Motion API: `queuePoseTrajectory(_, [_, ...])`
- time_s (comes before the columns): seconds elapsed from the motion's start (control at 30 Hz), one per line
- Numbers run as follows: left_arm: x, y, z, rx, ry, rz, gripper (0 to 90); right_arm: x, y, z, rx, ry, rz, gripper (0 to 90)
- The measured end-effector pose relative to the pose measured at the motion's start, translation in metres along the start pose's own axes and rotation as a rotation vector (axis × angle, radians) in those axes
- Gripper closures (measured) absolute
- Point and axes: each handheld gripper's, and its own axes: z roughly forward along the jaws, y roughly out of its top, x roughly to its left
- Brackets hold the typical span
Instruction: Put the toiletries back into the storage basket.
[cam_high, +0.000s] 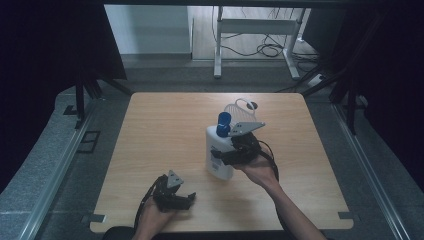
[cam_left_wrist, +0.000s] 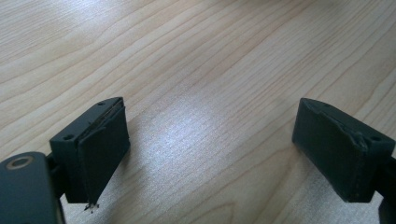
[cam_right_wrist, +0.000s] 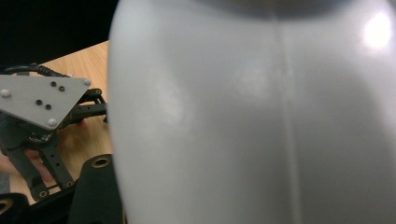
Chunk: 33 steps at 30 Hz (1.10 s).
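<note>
Forearms enter from the near edge of the light wooden bench (cam_high: 165, 125). Closest to that edge, left of the middle, the left gripper (cam_high: 181, 200) rests low over the wood in the person's left hand (cam_high: 152, 217), its grey three-cornered plate on top. In the left gripper view its two black padded fingers (cam_left_wrist: 100, 149) stand spread wide apart, with bare wood grain between them and nothing touching either pad.

Farther in, right of the bench's centre, the right gripper (cam_high: 220, 156) sits in the person's right hand (cam_high: 260, 172), a black cable trailing back along the wrist. Its fingers pinch the body of a tall white plastic bottle with a blue cap (cam_high: 219, 152), gripping it from the right side. The bottle stands roughly upright, and whether its base touches the wood or hangs just above it I cannot tell. In the right gripper view the bottle's smooth white wall (cam_right_wrist: 261, 121) lies right against the lens, with the left gripper visible beyond it on the wood.

Behind the bottle, near the far edge of the bench, lies a pale wire whisk-like object (cam_high: 239, 107), too small to make out clearly.
</note>
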Motion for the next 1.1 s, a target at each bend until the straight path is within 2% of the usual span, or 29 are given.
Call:
queuePoseTrajectory(0.43, [0.0, 0.0, 0.0, -0.004, 0.001, -0.002, 10.2, -0.022, 0.007, -0.012, -0.018, -0.03, 0.0, 37.6])
queuePoseTrajectory(0.9, [0.0, 0.0, 0.0, -0.003, 0.001, -0.003, 10.2, -0.043, 0.024, -0.02, -0.041, -0.054, -0.01, 37.6])
queuePoseTrajectory(1.1, [0.0, 0.0, 0.0, -0.003, 0.001, -0.003, 10.2, -0.056, 0.031, -0.022, -0.054, -0.061, 0.007, 37.6])
